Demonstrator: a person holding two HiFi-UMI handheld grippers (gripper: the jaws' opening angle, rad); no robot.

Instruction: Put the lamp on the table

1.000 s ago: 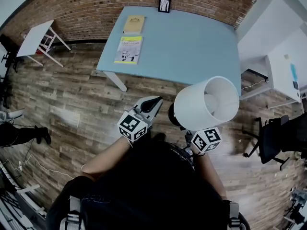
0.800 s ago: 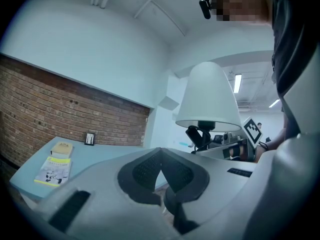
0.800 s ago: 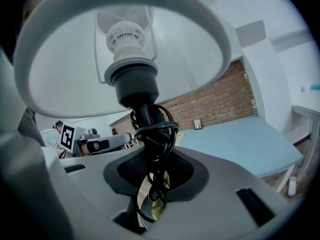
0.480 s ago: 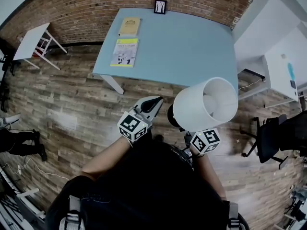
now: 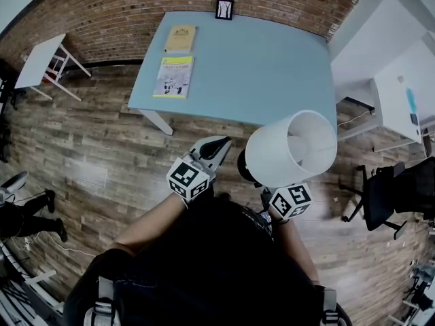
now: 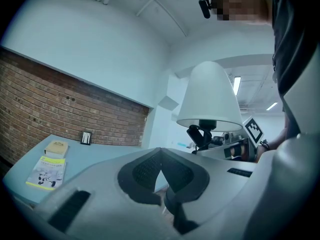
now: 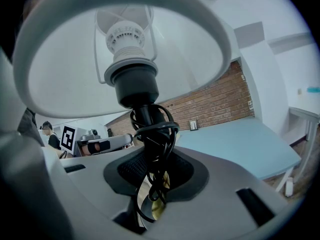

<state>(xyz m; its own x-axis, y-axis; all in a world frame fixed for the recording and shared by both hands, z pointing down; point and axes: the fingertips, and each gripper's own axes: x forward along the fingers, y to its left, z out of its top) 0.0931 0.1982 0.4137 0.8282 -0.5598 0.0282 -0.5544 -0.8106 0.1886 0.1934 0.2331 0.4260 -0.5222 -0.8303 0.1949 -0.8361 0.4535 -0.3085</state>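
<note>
While the left gripper [image 6: 160, 173] shows its jaws pressed together with nothing between them in the left gripper view, the lamp [image 6: 210, 96] stands upright in the air just beyond it, and a pale blue table [image 6: 105, 151] lies ahead by a brick wall [image 6: 60, 109]. In the right gripper view, the right gripper [image 7: 151, 186] is clamped on the lamp's thin stem, where a black cord [image 7: 155, 134] is wound. In the head view, the white shade hangs over the wooden floor [image 5: 102, 155] at the table's near edge, not on it; a yellow booklet [image 5: 172, 77] and a tan book [image 5: 179, 38] lie on the table's left side.
</note>
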